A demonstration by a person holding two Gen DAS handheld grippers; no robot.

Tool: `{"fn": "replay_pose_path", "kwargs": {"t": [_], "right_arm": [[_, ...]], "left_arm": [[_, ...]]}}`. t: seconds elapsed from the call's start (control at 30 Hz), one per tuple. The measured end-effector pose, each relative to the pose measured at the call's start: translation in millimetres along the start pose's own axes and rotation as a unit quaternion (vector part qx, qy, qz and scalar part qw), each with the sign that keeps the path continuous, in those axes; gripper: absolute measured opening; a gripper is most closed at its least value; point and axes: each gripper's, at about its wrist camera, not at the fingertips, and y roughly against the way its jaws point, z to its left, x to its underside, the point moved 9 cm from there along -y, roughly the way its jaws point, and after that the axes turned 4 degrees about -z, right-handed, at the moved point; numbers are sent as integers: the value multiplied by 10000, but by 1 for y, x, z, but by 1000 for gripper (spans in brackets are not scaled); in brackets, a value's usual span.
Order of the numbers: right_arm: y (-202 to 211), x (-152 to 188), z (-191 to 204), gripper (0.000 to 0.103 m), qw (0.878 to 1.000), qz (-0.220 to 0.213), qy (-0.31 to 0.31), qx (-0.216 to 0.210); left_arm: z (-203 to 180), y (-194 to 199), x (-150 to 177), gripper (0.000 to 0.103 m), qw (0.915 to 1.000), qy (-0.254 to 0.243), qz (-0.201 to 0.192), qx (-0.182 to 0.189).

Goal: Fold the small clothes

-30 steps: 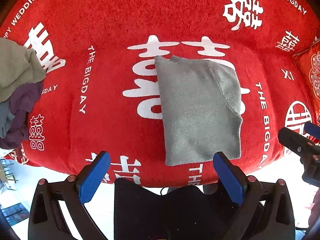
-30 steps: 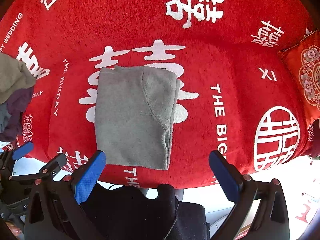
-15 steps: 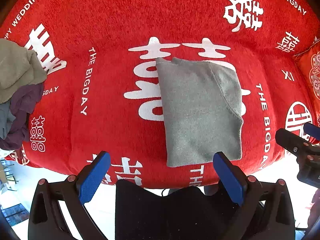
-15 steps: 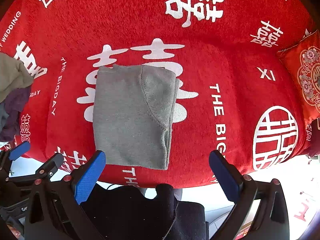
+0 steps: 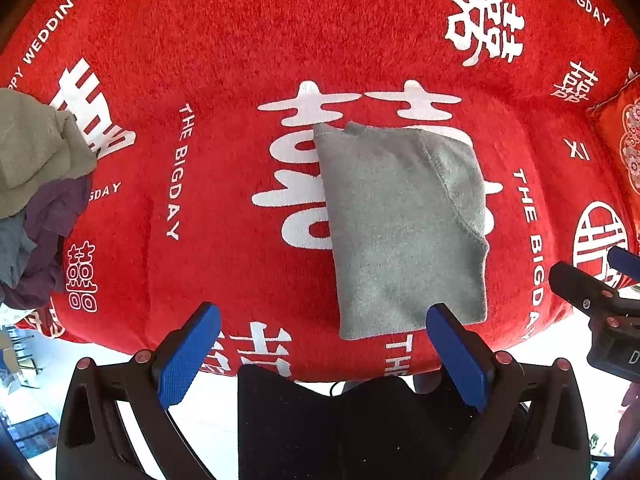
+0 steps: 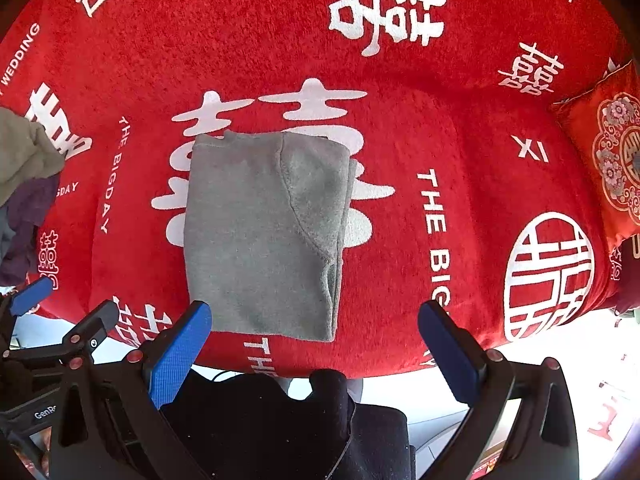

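A grey garment [image 5: 400, 224] lies folded in a rough rectangle on the red blanket, with a curved seam near its right side; it also shows in the right wrist view [image 6: 264, 236]. My left gripper [image 5: 324, 344] is open and empty, held just short of the garment's near edge, with its right pad [image 5: 456, 356] by the near right corner. My right gripper [image 6: 316, 348] is open and empty, also at the near edge, with its left pad [image 6: 180, 352] by the near left corner. Each gripper shows at the edge of the other's view.
A red blanket [image 5: 224, 200] with white wedding characters covers the surface. A pile of olive, purple and grey clothes [image 5: 36, 184] lies at the far left. A red embroidered cushion [image 6: 608, 160] sits at the right. The surface's near edge drops to a pale floor.
Both grippers have shifted slightly, so the garment sits a little further from the camera in each view. The garment itself has not moved. Both stay open.
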Motion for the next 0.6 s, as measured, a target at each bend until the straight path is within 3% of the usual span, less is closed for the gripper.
{"fn": "replay_pose_path", "kwargs": {"t": [0.6], "right_arm": [[1,0,0,103,10000,-5,89,16]], "left_arm": [[2,2,7,103,10000,2,0,-25]]}}
